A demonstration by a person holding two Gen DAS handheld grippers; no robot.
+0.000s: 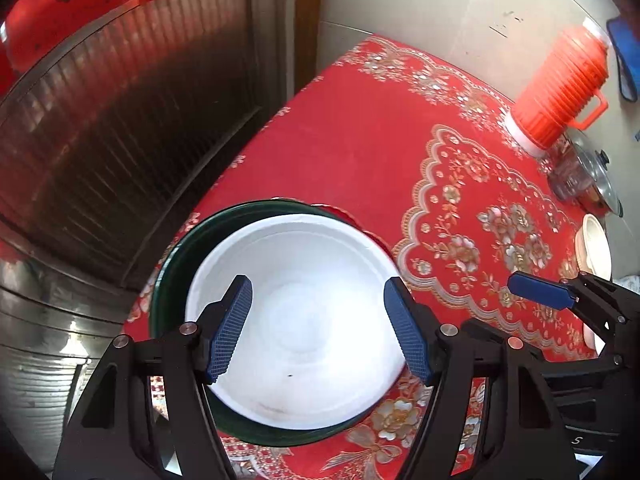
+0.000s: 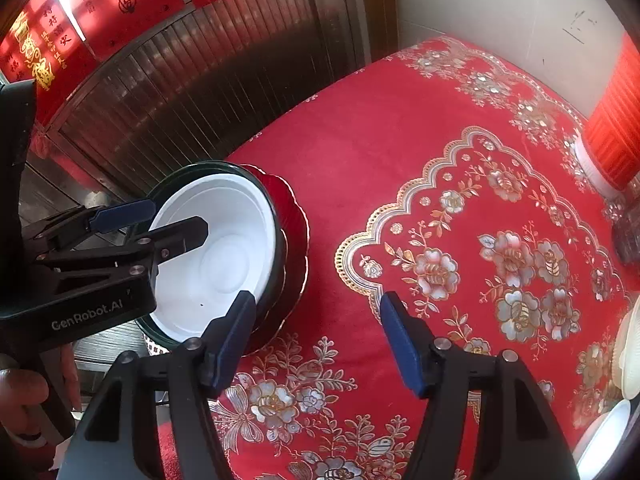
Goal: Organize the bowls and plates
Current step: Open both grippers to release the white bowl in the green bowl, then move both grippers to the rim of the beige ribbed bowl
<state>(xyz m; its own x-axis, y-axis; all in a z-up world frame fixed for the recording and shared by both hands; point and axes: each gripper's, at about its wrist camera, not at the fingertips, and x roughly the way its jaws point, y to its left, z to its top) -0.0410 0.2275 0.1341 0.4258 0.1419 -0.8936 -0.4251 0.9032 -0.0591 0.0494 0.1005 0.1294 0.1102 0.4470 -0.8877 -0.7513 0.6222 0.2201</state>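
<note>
Red floral-cloth surface: round white foam bowl nested in dark green bowl below left gripper, fingers wide, empty. Right gripper fingers wide, empty.

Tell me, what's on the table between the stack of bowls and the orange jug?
Nothing but the red flowered tablecloth. The left wrist view shows that stretch bare from the white bowl to the orange jug.

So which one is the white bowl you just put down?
Find the red flowery tablecloth and follow it to the corner by the dark ribbed door. A stack sits there: the white bowl nests inside a dark green dish, which rests on a red scalloped plate.
</note>
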